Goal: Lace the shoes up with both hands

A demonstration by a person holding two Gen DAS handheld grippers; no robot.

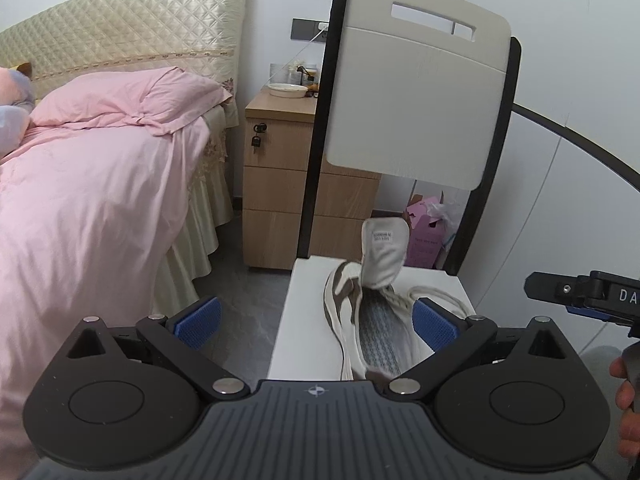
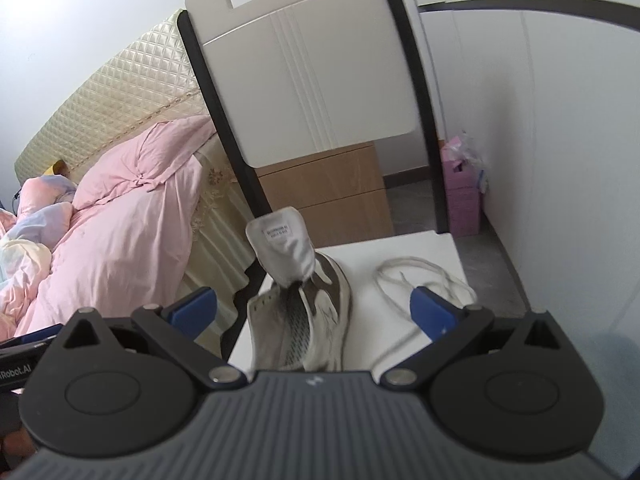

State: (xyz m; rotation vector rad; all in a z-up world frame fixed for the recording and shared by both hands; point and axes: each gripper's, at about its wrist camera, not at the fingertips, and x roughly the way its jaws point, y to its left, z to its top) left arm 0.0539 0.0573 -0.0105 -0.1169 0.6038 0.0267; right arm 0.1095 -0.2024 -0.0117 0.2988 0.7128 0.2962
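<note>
Both claws released: the shoe (image 1: 370, 320) lies at one o'clock of the left claw (image 1: 316, 322), the lace (image 2: 424, 280) at two o'clock of the right claw (image 2: 314, 312).

1. Bed (image 1: 92, 216), pink duvet, quilted cream headboard (image 1: 132, 36).
2. Wooden three-drawer nightstand (image 1: 276, 184), keys in lock, white dish (image 1: 287, 90) on top.
3. Pink box (image 2: 460, 196) on floor by wall.

Both wrist fisheyes look forward and slightly down over a white chair seat (image 1: 304, 320), close in. The left view sits left of the sneaker (image 1: 372, 320); the right view is tilted. Both share the chair back (image 2: 312, 76), the bed at left and the nightstand.
</note>
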